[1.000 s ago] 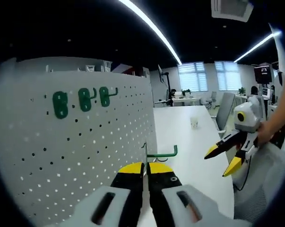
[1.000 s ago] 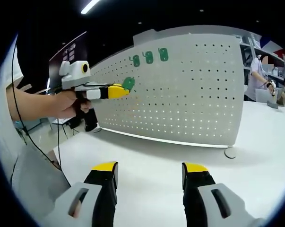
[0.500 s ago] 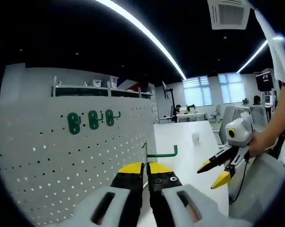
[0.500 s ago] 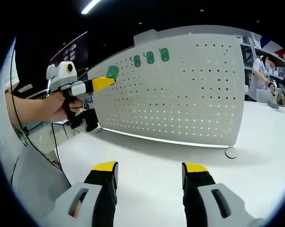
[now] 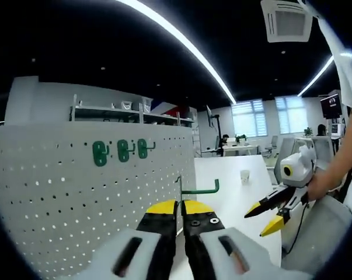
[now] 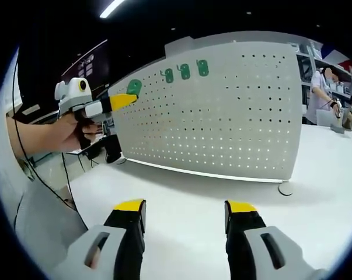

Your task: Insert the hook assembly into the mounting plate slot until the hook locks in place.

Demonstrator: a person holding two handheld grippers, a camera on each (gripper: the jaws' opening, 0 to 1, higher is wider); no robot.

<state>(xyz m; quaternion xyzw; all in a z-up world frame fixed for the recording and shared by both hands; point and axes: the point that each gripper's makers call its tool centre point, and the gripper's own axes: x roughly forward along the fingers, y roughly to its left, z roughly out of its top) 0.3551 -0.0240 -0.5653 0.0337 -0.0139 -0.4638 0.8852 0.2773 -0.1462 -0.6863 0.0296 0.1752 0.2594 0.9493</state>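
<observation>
The left gripper (image 5: 180, 205) is carrying the green hook assembly (image 5: 194, 190), its yellow-tipped fingers (image 5: 161, 207) clenched on the hook's backing plate so that the thin wire arm is projecting forward and curling up at its end. In the right gripper view this gripper (image 6: 124, 99) is hovering near the upper left edge of the pegboard mounting plate (image 6: 234, 111), which is standing upright on the white tabletop (image 6: 193, 198), with the green plate (image 6: 133, 87) just off the board's face. To do this step well, the person is probably best off squaring the backing plate flat to the board, lining its tabs with a row of holes beside the three mounted hooks (image 6: 185, 70), then pressing in and down until it seats; approaching at an angle risks the tabs skidding over the smooth painted surface. The board is looking like thin, rigid white sheet pierced by a regular grid of small round holes, gently curving in the fisheye. The hook is appearing as glossy coated metal. The right gripper (image 6: 184, 213) is idling over the tabletop with fingers (image 6: 129, 207) spread apart, grasping nothing.
</observation>
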